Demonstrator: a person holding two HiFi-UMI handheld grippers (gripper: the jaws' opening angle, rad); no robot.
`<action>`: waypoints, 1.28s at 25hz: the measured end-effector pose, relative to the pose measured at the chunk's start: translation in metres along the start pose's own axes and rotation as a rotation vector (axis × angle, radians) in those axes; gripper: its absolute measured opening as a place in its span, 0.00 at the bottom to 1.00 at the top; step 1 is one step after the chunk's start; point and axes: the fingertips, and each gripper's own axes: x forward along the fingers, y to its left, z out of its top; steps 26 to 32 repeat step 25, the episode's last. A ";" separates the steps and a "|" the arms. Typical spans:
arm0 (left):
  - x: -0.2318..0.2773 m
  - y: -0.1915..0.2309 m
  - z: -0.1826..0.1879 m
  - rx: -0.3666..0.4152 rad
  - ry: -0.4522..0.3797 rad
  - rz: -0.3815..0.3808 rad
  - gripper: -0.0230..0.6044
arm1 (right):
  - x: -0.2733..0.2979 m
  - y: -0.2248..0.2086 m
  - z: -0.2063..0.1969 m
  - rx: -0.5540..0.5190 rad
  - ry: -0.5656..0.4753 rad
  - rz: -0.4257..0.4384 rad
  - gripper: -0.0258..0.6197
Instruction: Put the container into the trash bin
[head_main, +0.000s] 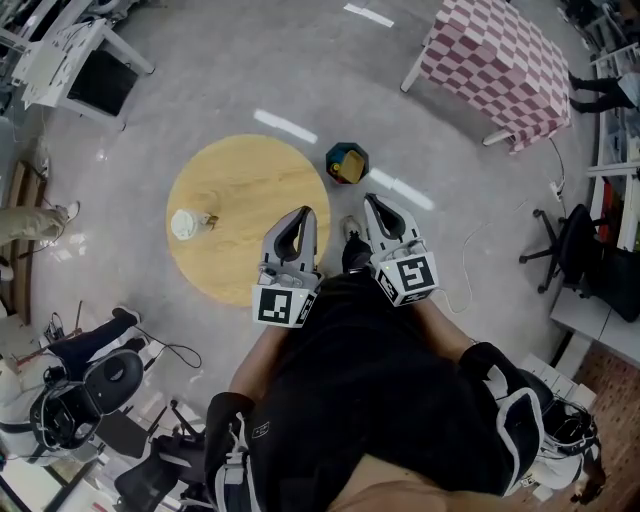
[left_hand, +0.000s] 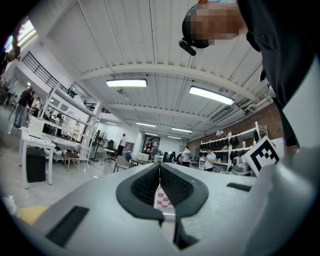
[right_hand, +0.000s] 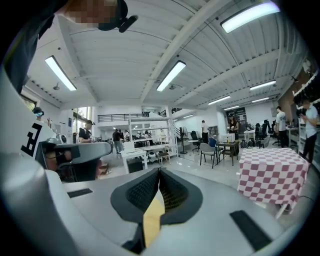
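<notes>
The container (head_main: 187, 223), a small clear piece with a white top, rests on the left part of the round wooden table (head_main: 250, 190). The trash bin (head_main: 347, 163), dark and angular with yellow inside, stands on the floor just past the table's right edge. My left gripper (head_main: 304, 213) is held level over the table's near right edge, jaws shut and empty, well right of the container. My right gripper (head_main: 371, 201) is raised beside it, short of the bin, also shut on nothing. In both gripper views, the left gripper (left_hand: 159, 166) and the right gripper (right_hand: 160, 170) show their pads meeting, facing out across the room.
A table with a red-checked cloth (head_main: 497, 65) stands at the far right, also in the right gripper view (right_hand: 272, 172). A white desk (head_main: 80, 65) is at the top left. An office chair (head_main: 573, 245) and a floor cable are on the right, and seated people at the left.
</notes>
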 end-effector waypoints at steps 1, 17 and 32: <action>0.000 -0.001 0.000 -0.001 -0.001 -0.002 0.05 | -0.001 -0.001 0.000 -0.003 0.001 -0.002 0.08; 0.009 -0.006 -0.002 -0.011 0.003 -0.016 0.05 | 0.001 -0.008 0.000 -0.018 0.012 -0.011 0.08; 0.015 -0.006 -0.009 -0.022 0.009 -0.017 0.05 | 0.004 -0.015 -0.008 -0.019 0.026 -0.018 0.08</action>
